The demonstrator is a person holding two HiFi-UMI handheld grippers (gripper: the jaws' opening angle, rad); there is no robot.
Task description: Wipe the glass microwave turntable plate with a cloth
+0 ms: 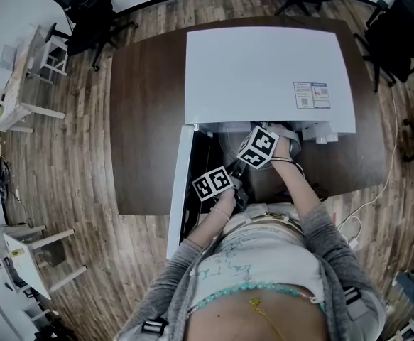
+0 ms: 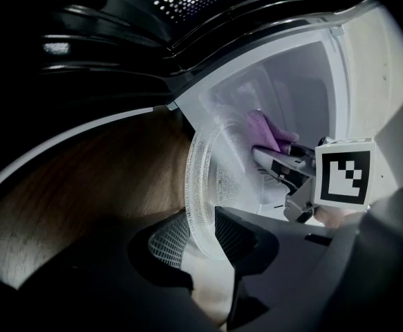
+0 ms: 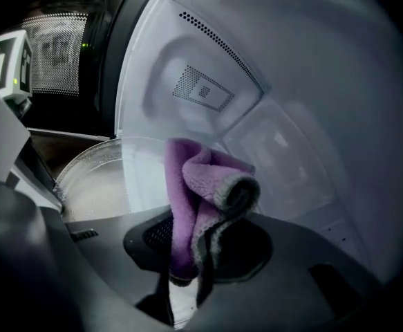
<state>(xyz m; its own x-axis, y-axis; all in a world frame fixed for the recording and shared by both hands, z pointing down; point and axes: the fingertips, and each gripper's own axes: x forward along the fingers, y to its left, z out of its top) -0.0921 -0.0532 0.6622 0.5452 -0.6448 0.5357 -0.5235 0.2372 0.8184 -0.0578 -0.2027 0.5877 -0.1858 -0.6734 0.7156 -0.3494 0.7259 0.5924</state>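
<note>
Overhead, from the head view, a boxy white microwave oven [image 1: 263, 77] sits on a dark brown wooden table [image 1: 146, 119] with its door [image 1: 180, 183] swung open at its left side. The person's left hand [image 1: 224, 204] and right hand [image 1: 286, 148] both reach to the microwave's open mouth, and the plate is hidden under them

Next, the left gripper view shows the left gripper [image 2: 202, 237] with its jaws pinching the lower rim of the round clear glass turntable plate [image 2: 211, 178]. The plate stands nearly on edge at the microwave's mouth, its face turned toward the cavity. Deeper inside the microwave, the right gripper [image 2: 265, 151] brings a folded purple microfibre cloth [image 2: 263, 130] up to that face

Lastly, the right gripper view has its jaws pressed onto the cloth, whose loose fold curls up between them. The plate lies left of the cloth, in front of the microwave's white back wall [image 3: 256, 102]. Whether cloth and glass touch cannot be told

The plate is probably stiff, fairly heavy, smooth and breakable, so it could slip or chip. The thick raised rim looks like the safest hold, with the wiping pressure kept light against that single grip. The cloth is soft and limp, best held by a bunched fold
</note>
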